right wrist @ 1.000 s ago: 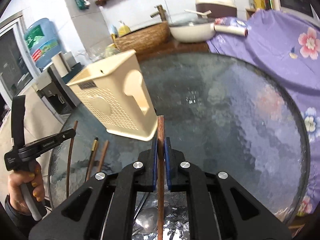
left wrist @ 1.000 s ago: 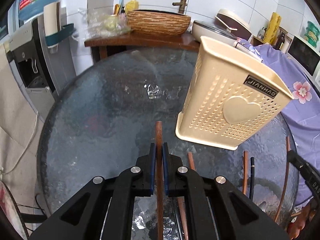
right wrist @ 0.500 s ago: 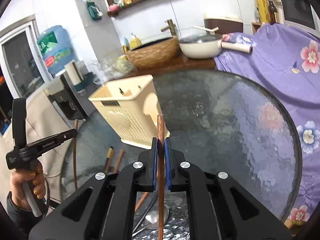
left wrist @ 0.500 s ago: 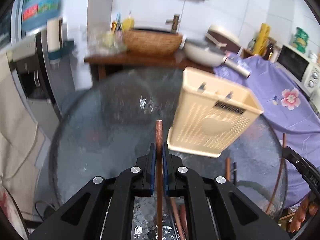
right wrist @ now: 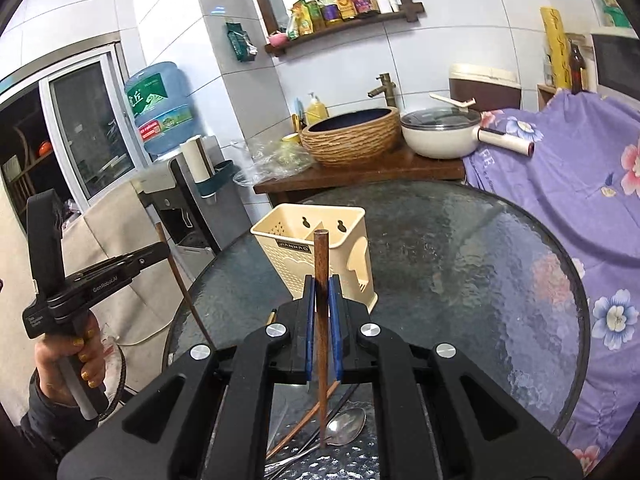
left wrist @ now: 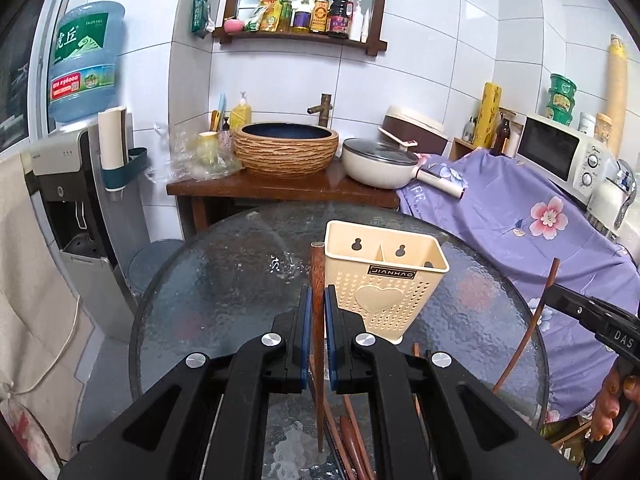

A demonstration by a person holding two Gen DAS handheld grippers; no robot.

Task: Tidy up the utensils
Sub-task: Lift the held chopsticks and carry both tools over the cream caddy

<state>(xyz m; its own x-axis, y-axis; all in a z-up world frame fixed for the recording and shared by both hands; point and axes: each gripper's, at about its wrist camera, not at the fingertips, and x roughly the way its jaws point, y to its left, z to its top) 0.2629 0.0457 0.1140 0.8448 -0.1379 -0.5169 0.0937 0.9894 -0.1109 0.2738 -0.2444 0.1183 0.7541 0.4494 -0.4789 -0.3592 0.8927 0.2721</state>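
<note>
A woven-look basin (left wrist: 286,148) with a brass tap (left wrist: 323,109) behind it is sitting on a dark wooden counter (left wrist: 280,189), beside a white lidded pan (left wrist: 378,164) and a yellow soap bottle (left wrist: 240,113). A blue water jug (left wrist: 82,60) is standing upside down on a dispenser (left wrist: 68,200) at the left, and a wall shelf (left wrist: 300,38) is carrying a row of bottles. At the right, a purple flowered cloth (left wrist: 520,220) is draping over furniture, with a white microwave (left wrist: 564,154) sitting above it.
</note>
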